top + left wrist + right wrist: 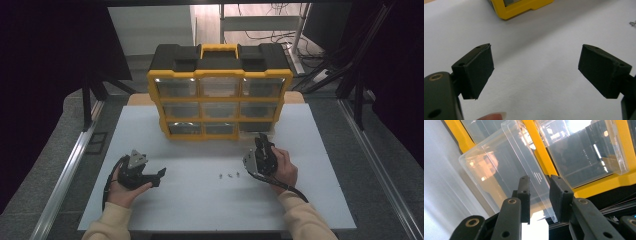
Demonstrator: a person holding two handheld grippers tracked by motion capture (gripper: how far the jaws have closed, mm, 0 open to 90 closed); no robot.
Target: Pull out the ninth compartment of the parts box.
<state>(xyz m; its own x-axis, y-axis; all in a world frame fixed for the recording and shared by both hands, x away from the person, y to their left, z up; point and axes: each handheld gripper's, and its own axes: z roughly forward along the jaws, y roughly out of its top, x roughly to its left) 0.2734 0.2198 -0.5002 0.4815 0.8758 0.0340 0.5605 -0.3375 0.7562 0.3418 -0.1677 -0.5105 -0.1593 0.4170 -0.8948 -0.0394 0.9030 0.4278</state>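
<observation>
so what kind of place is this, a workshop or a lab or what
Probably a lab or recording setup rather than a home workshop: a plain white table fenced by dark curtains and metal rails, a yellow parts organizer with clear drawers, and loose cables on the floor behind it.

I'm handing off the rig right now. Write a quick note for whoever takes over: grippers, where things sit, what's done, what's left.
Left gripper: open, holding nothing, low over the white table.
Right gripper: jaws on either side of the clear drawer's wall at the bottom right bay of the yellow organizer; full clamp cannot be confirmed.
Small screws lie loose on the table between the hands.
Done: the drawer is pulled partly out and tilted.
Left, probably: free the drawer, then deal with the screws.
</observation>
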